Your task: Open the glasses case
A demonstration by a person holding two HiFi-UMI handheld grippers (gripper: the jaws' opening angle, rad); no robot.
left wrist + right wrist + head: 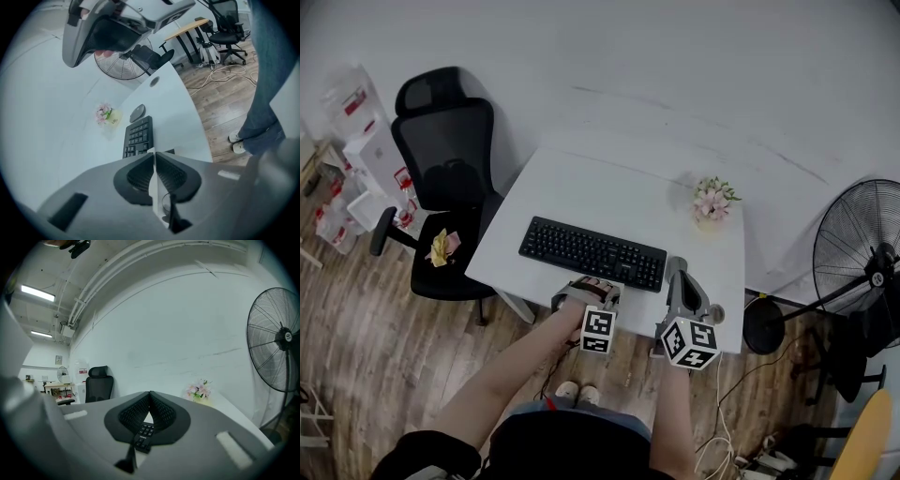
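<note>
The white worktop (609,187) carries a black keyboard (592,253). Both tongs hang at its near edge. The left tongs (153,157) are clenched with only a pale sliver between the pads, and the right tongs (150,397) are clenched on nothing. No glasses case shows plainly. A small grey oval (138,112) just past the keyboard's end, well apart from both tongs, may be it. Its lid cannot be read, so the step stays unsettled: idle tongs suit a reach to come or a finished job.
</note>
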